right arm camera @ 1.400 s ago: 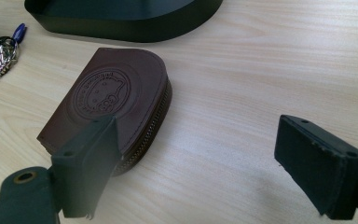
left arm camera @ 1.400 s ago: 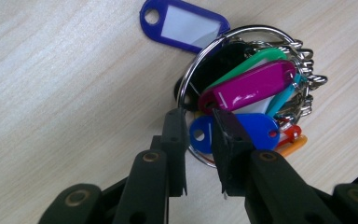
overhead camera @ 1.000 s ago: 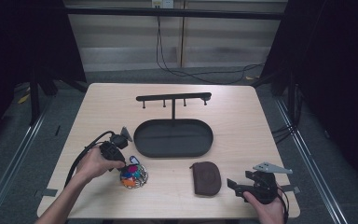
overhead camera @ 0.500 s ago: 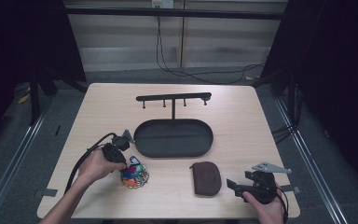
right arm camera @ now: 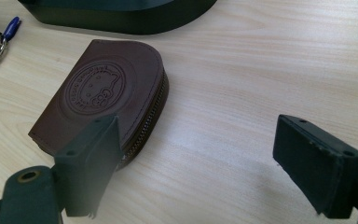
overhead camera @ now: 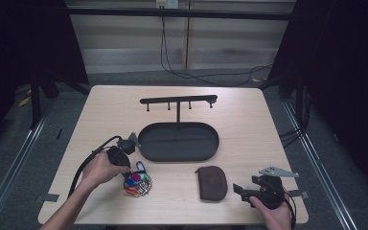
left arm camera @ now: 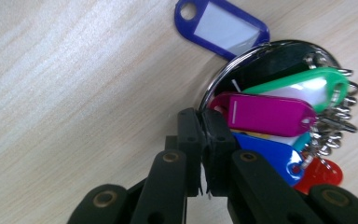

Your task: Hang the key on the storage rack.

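One pale wooden desk point(overhead camera: 105, 110) carries everything, and on its far middle stands a black oval tray point(overhead camera: 178, 142) with a T-shaped hook rail point(overhead camera: 178, 100) rising behind it. Near and right of centre lies a brown zip pouch point(overhead camera: 211, 182) with an embossed round emblem, flat on the wood and apart from the tray. The right hand-held gripper point(overhead camera: 247, 189) sits at the near right corner, just right of the pouch; in the right gripper view its jaws are spread wide, the pouch point(right arm camera: 103, 98) just beyond the left jaw and bare wood between them. The left hand-held gripper point(overhead camera: 125, 173) is at the near left, its jaws pressed together on the metal ring of a bunch of coloured key tags point(overhead camera: 137, 182). In the left gripper view the bunch point(left arm camera: 279, 112) lies on the desk, a purple tag point(left arm camera: 222, 27) splayed out on the far side.
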The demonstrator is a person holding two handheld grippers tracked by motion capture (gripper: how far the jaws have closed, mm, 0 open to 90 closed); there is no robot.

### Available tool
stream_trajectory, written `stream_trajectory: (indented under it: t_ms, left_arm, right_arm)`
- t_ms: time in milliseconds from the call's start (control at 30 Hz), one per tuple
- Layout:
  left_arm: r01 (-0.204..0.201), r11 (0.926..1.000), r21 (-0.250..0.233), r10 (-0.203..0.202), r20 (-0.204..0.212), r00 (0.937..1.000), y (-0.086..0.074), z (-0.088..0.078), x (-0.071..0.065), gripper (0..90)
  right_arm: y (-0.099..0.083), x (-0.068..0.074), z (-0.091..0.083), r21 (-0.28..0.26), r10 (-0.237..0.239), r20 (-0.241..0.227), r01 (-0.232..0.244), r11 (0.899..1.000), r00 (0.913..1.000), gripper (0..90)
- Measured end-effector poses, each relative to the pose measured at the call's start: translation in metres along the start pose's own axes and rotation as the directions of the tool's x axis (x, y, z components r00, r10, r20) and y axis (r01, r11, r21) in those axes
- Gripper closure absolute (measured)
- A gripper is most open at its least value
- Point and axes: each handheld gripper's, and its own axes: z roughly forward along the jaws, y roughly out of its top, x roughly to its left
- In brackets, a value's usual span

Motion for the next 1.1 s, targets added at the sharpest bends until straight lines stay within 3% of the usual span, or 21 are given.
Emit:
stream_trajectory:
  t_ms: [100, 400, 633, 867, 1000, 1100]
  left_arm:
    - [-0.002, 0.9998, -0.02, 0.003, 0.025, 0.9997, -0.001, -0.007, 0.001, 87.4]
    - [-0.009, 0.9991, -0.041, 0.01, 0.035, 0.9993, -0.002, -0.024, -0.005, 87.6]
    - [-0.061, 0.9959, -0.067, 0.065, 0.063, 0.9959, -0.003, -0.043, -0.014, 87.8]
    - [-0.065, 0.9953, -0.071, 0.069, 0.053, 0.9962, -0.001, -0.054, -0.024, 88.0]
    - [-0.092, 0.9927, -0.077, 0.097, 0.054, 0.9938, 0.0, -0.059, -0.028, 88.0]
    - [-0.137, 0.9875, -0.078, 0.141, 0.054, 0.9885, 0.0, -0.066, -0.034, 88.1]
  right_arm:
    - [0.0, 0.0, 0.0, 0.003, 0.002, 0.0, -0.002, 1.0, 1.0, 15.3]
    - [0.0, 0.0, 0.0, 0.002, 0.0, 0.001, 0.0, 1.0, 1.0, 15.3]
    - [0.0, 0.0, 0.0, 0.003, -0.001, 0.001, 0.001, 1.0, 1.0, 15.4]
    - [0.0, 0.0, 0.0, 0.001, 0.001, 0.002, -0.001, 1.0, 1.0, 15.4]
    - [0.0, 0.0, -0.001, 0.0, -0.001, -0.003, 0.001, 1.0, 1.0, 14.9]
    - [0.0, 0.0, -0.001, -0.001, -0.001, -0.005, 0.001, 1.0, 1.0, 14.6]
